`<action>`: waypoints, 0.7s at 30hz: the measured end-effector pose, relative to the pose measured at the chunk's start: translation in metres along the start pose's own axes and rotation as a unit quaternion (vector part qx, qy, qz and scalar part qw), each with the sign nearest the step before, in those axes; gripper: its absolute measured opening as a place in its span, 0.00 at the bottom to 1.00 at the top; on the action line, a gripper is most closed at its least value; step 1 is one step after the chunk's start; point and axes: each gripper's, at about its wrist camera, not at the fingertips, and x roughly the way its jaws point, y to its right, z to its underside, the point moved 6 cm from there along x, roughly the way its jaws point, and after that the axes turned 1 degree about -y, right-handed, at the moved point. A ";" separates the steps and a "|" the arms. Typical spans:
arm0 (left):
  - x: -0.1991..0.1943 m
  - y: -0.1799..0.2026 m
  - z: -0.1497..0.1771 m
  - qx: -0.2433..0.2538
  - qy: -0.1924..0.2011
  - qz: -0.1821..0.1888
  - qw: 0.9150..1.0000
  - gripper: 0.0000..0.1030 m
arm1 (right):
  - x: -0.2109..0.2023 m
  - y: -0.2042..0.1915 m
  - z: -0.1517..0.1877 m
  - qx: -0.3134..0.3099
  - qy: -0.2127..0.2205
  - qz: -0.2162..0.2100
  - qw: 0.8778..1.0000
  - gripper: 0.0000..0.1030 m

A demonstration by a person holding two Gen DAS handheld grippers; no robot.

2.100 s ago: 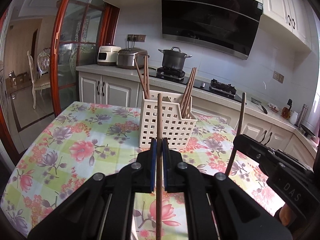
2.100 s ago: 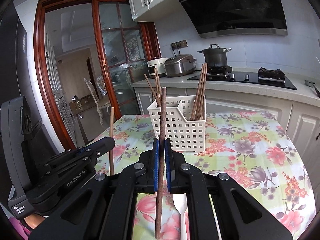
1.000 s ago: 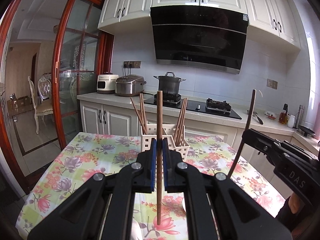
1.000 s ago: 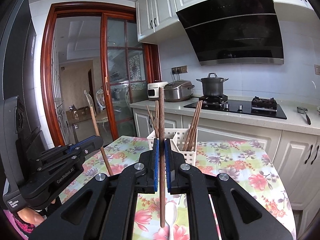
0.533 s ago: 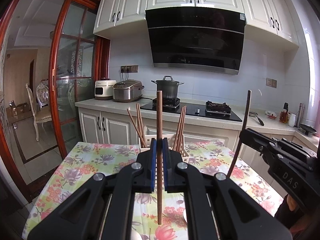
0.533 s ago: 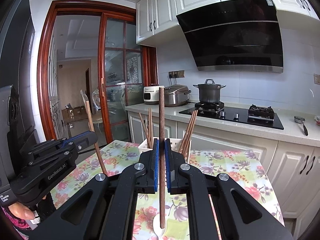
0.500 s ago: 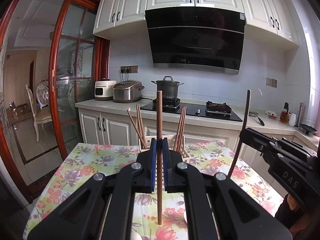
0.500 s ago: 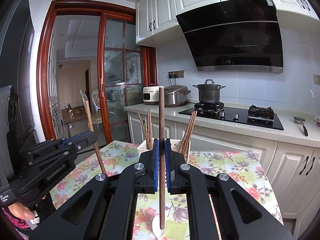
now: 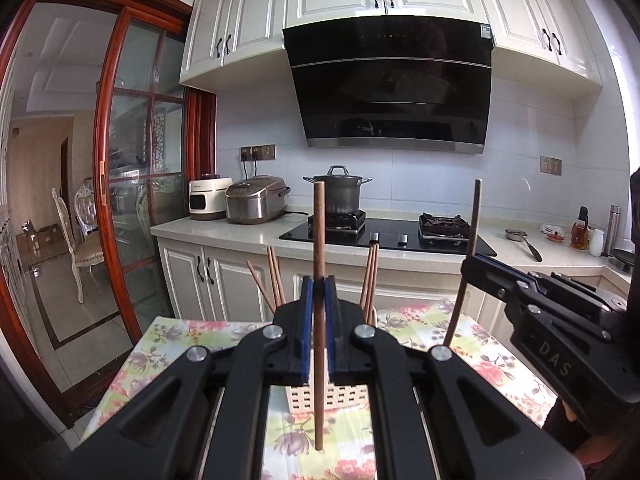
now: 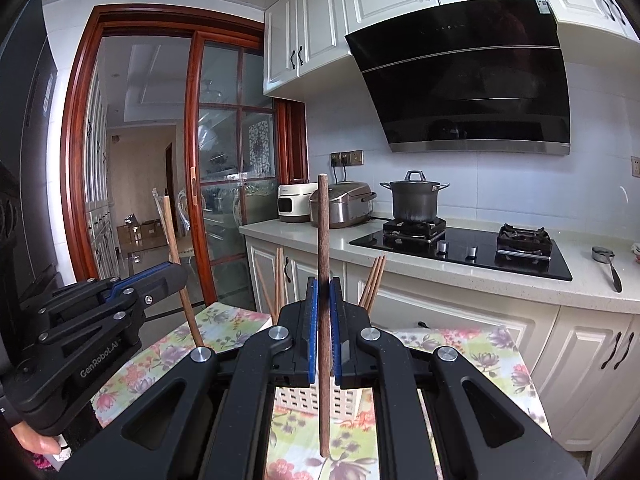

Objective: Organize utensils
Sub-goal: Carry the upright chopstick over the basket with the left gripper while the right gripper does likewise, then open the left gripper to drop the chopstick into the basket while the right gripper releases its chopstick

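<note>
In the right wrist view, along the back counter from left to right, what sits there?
White appliance → rice cooker → lidded pot on the near-left burner → empty burner grate → ladle. The chopstick held upright in the right claw crosses in front of the rice cooker.

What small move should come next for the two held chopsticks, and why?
Probably carry both forward and lower them into the basket. The left gripper is shut on one upright chopstick and the right gripper on another chopstick. Both sticks hang clear of the table, the basket sits just ahead, and it already holds chopsticks.
</note>
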 end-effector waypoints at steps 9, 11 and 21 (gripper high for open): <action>0.032 -0.010 -0.034 -0.006 -0.001 -0.010 1.000 0.06 | 0.037 0.008 -0.027 -0.004 -0.003 0.001 1.000 0.07; 0.038 -0.010 -0.041 -0.002 0.002 -0.013 1.000 0.06 | 0.045 0.008 -0.030 -0.007 -0.004 0.000 1.000 0.07; 0.073 -0.023 -0.080 -0.028 0.005 0.005 1.000 0.06 | 0.083 0.013 -0.050 -0.001 -0.012 -0.011 1.000 0.07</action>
